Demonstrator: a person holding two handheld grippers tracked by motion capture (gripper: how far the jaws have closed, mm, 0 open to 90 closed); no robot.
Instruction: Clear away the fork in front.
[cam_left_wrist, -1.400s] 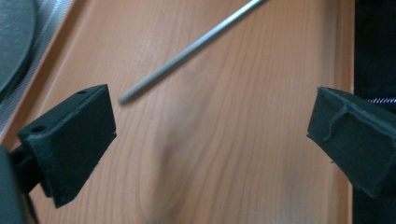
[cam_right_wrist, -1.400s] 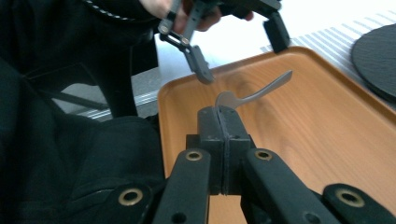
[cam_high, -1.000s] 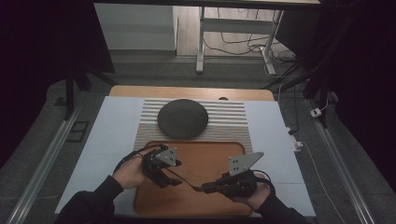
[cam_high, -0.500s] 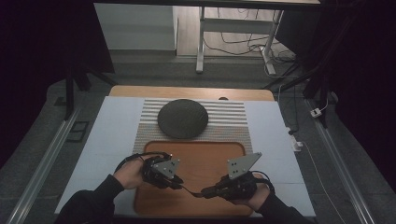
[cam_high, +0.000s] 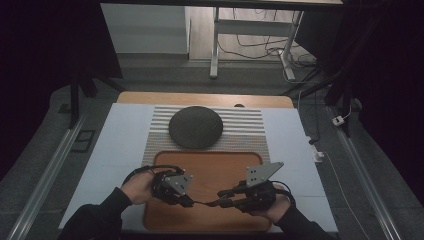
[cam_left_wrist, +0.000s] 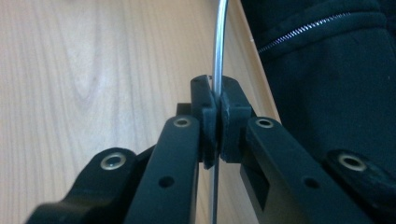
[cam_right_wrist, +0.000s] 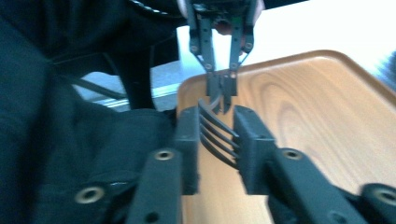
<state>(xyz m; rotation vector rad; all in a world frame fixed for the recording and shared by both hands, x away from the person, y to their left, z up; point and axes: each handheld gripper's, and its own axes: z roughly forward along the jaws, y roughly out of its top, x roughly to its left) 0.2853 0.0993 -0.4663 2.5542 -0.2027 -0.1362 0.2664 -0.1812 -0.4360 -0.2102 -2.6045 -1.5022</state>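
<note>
The left gripper (cam_high: 187, 201) is clamping the slim silver metal fork (cam_right_wrist: 218, 135) by its handle as the right gripper (cam_high: 224, 192), jaws having just been opening around the tines, is handing it over above the brown wooden tray (cam_high: 220, 165).

Left gripper (cam_high: 189, 201) fingers (cam_left_wrist: 211, 116) clamped together; right gripper (cam_high: 223, 197) fingers (cam_right_wrist: 187, 140) just parting; tips facing each other.

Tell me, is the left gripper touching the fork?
Touching. In the left gripper view the left gripper has its pads shut tight on the fork handle, no gap either side.
</note>
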